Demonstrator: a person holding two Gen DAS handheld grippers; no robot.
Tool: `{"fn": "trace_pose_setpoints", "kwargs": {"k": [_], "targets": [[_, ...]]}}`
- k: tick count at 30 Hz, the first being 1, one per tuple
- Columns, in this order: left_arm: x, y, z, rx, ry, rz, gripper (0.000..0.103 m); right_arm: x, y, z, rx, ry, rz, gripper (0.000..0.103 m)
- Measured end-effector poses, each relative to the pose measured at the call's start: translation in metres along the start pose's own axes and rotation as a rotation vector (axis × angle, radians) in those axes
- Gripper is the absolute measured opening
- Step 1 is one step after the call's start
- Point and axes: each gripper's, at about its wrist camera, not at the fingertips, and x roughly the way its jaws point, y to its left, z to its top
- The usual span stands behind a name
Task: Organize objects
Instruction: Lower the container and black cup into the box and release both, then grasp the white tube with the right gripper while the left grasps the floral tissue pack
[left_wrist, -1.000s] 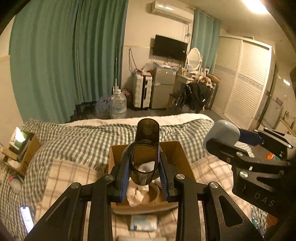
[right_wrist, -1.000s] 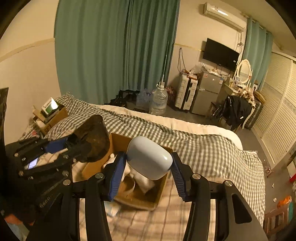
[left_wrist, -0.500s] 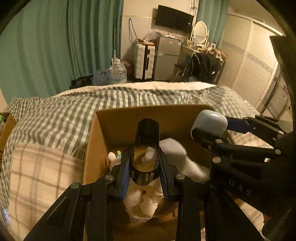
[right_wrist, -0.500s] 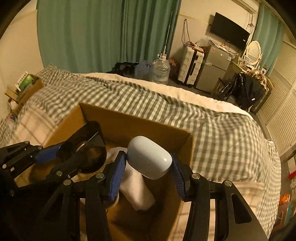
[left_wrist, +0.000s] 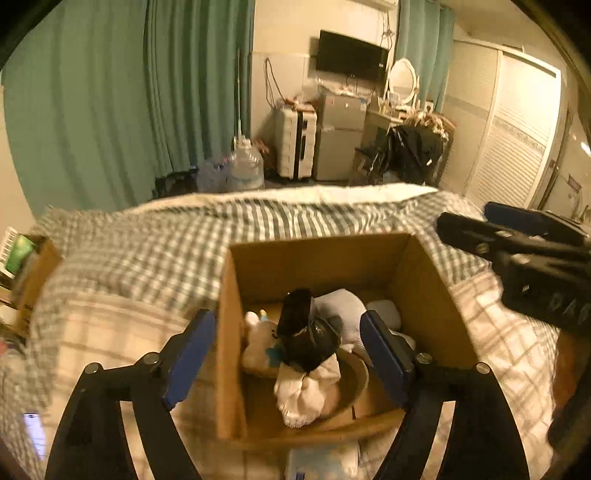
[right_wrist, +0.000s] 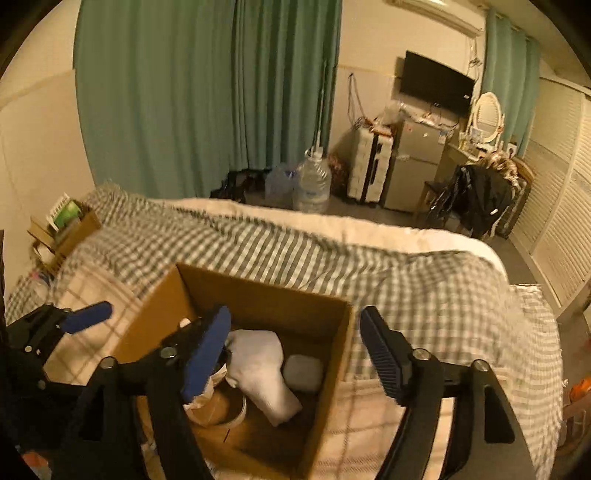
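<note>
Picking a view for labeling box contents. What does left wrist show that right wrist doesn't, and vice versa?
Left wrist only: the dark translucent cup lying on a white sock bundle, and a phone on the bed.

Right wrist only: the pale blue-grey case in the box's corner beside the white cloth.

Both: the cardboard box, the wooden bowl, the checkered bedding, and both tools, left and right, open and empty.

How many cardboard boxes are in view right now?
2: the open cardboard box on the bed below both open grippers, and a smaller box at the bed's far left. Others may be hidden.
</note>
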Motion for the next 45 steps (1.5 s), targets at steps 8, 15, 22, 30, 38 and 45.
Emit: {"fn": "trace_pose_setpoints", "kwargs": {"k": [8, 15, 22, 30, 38, 45], "targets": [[-0.107, 0.015, -0.004, -0.002, -0.102, 0.076, 0.103, -0.118, -0.001, -0.001, 0.003, -0.086, -0.021, 0.090], [-0.149, 0.028, -0.034, -0.036, -0.109, 0.112, 0.103, -0.163, 0.023, -0.034, -0.052, -0.096, -0.004, 0.090], [-0.124, 0.038, -0.100, -0.114, -0.048, 0.155, 0.103, -0.115, 0.055, -0.103, -0.077, 0.016, 0.056, 0.090], [-0.077, 0.039, -0.141, -0.064, 0.034, 0.263, 0.103, -0.020, 0.083, -0.165, -0.100, 0.207, 0.131, 0.084], [-0.064, 0.055, -0.154, -0.128, 0.078, 0.235, 0.103, 0.027, 0.111, -0.199, -0.158, 0.386, 0.289, 0.061], [-0.060, 0.058, -0.158, -0.147, 0.096, 0.219, 0.103, 0.036, 0.115, -0.209, -0.152, 0.446, 0.303, 0.041]]}}
